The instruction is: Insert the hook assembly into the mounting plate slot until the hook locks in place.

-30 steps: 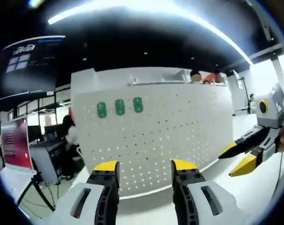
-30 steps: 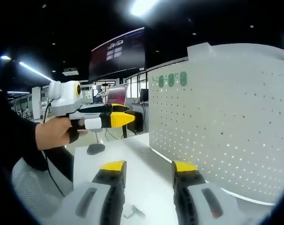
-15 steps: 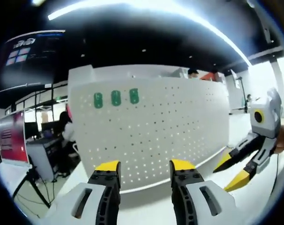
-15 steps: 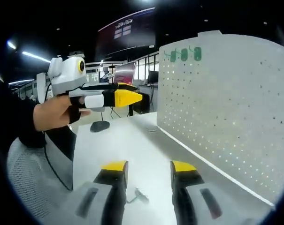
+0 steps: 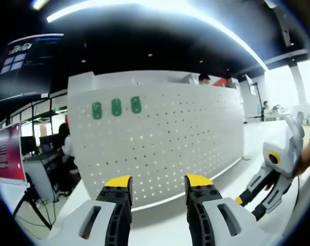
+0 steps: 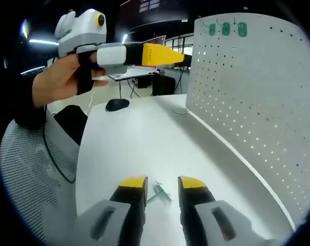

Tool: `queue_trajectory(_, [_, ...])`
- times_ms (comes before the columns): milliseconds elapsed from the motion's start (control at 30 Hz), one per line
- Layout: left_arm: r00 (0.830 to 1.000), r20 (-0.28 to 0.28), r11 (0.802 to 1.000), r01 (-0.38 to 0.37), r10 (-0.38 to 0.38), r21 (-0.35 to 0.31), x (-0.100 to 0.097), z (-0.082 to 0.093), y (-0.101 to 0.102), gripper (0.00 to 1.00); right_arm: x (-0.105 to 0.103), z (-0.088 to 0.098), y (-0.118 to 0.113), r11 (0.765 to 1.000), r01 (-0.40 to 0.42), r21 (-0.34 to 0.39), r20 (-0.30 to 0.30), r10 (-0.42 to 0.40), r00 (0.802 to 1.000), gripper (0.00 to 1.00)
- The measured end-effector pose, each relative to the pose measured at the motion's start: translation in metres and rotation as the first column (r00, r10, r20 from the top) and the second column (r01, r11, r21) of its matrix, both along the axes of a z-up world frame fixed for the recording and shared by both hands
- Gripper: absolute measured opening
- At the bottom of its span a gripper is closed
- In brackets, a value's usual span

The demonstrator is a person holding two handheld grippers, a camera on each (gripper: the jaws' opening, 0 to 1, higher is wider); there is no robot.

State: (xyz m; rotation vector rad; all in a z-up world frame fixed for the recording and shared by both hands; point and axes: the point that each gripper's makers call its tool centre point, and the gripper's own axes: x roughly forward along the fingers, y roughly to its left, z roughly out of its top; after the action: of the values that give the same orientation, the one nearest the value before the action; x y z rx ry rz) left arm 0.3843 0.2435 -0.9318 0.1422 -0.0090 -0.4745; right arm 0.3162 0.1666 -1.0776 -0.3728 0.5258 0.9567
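In the right gripper view the hook (image 6: 160, 191) lies on the table (image 6: 139, 138), partly hidden behind the right gripper's (image 6: 162, 185) jaw tips and too small to make out. The pegboard (image 6: 257, 87) is cut off at the right edge. In the left gripper view, the right gripper's (image 5: 249, 205) jaw tips are blurred.

The right gripper (image 6: 161, 184) now tips down toward the table (image 6: 129, 138), its jaws closer together than a second ago, with the hook (image 6: 160, 190) at lower centre between them. In the left gripper view it sits lower right (image 5: 247, 205).
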Motion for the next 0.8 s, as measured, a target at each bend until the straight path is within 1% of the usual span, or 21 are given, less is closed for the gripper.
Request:
queue_trajectory(133, [1.0, -0.003, 1.0, 0.013, -0.013, 0.003, -0.001, -0.001, -0.004, 0.41, 0.001, -0.007, -0.002, 1.0, 0.004, -0.015, -0.019, -0.005, 1.0, 0.18])
queue_trajectory(300, [1.0, -0.006, 1.0, 0.024, -0.024, 0.008, 0.0, -0.002, -0.006, 0.41, -0.001, -0.016, 0.002, 0.999, -0.023, -0.033, -0.023, 0.022, 0.999, 0.13])
queue_trajectory(633, [0.999, -0.02, 0.999, 0.036, -0.036, 0.016, -0.001, -0.006, -0.009, 0.4, 0.002, -0.03, 0.012, 0.992, -0.077, -0.097, -0.007, 0.077, 0.997, 0.07])
queue_trajectory(800, [0.999, -0.025, 0.999, 0.04, -0.04, 0.019, 0.0, -0.008, -0.01, 0.39, 0.004, -0.035, 0.013, 0.989, -0.093, -0.114, -0.009, 0.093, 0.996, 0.05])
